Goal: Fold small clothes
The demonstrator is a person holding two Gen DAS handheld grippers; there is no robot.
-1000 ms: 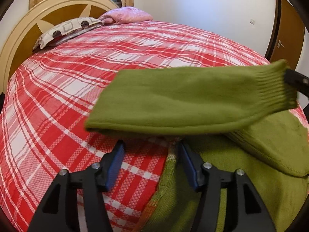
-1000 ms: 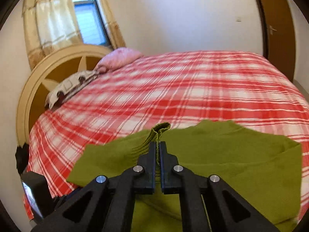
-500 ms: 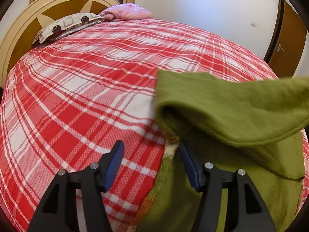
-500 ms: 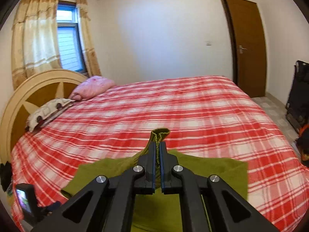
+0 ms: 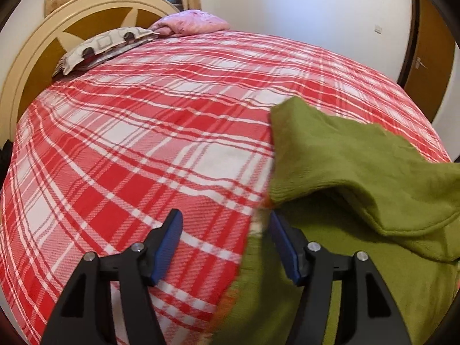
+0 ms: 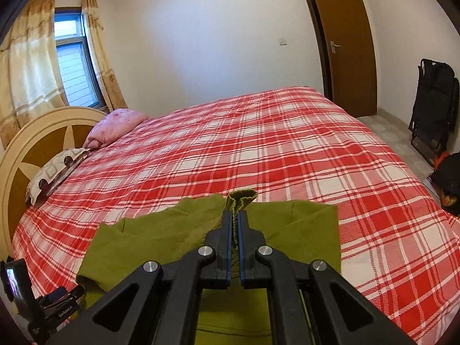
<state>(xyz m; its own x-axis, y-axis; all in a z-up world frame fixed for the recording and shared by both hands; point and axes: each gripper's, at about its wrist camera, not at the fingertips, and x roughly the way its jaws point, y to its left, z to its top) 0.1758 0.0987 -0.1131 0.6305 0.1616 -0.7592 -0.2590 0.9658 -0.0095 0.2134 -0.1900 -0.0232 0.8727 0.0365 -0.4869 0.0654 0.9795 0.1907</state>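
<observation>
The right gripper (image 6: 235,224) is pinching a ribbed cuff (image 6: 241,198) of the green sweater (image 6: 161,241), its jaws closed down to the thickness of the knit. The sweater is lying on the plaid bed (image 6: 287,143) below, its body spreading toward 9 and 3 o'clock of the jaws. The left gripper (image 5: 225,244) is hovering wide apart with nothing between its blue pads (image 5: 168,245), over the sweater's edge (image 5: 247,258). At 2 o'clock from it, the lifted sleeve (image 5: 359,166) is draping over the garment. Two pillows (image 5: 106,46) are sitting at 11 o'clock by the headboard (image 5: 37,66).
</observation>
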